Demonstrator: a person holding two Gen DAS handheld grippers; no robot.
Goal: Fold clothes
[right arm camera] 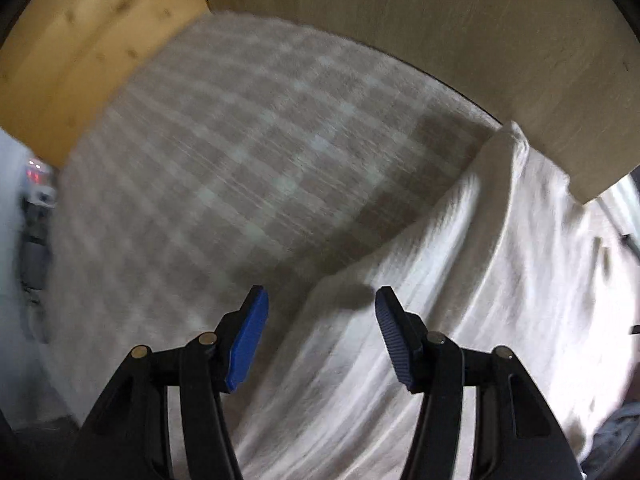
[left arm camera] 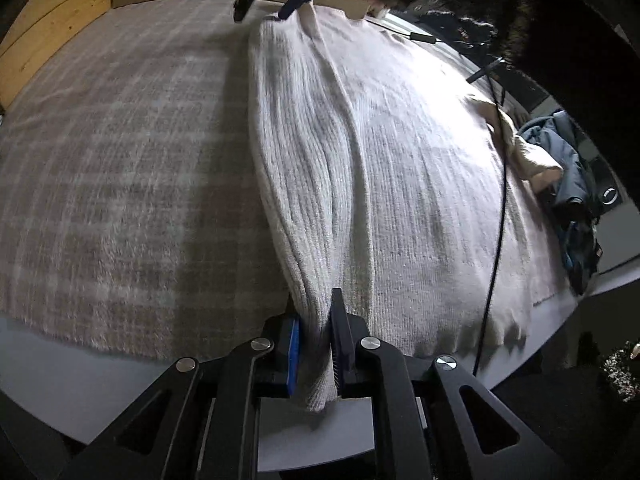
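A white ribbed knit sweater lies spread on a checked beige blanket, with its left side folded into a long ridge. My left gripper is shut on the near hem of that ridge, and the knit is bunched between the blue pad and the black finger. In the left wrist view my right gripper hangs over the sweater's far end. The right wrist view shows the right gripper pointing down and open over the sweater's edge, with nothing between its pads.
Wooden panels border the blanket at the far side and left. A black cable crosses the sweater's right part. A cream garment and blue clothes are piled at the right edge.
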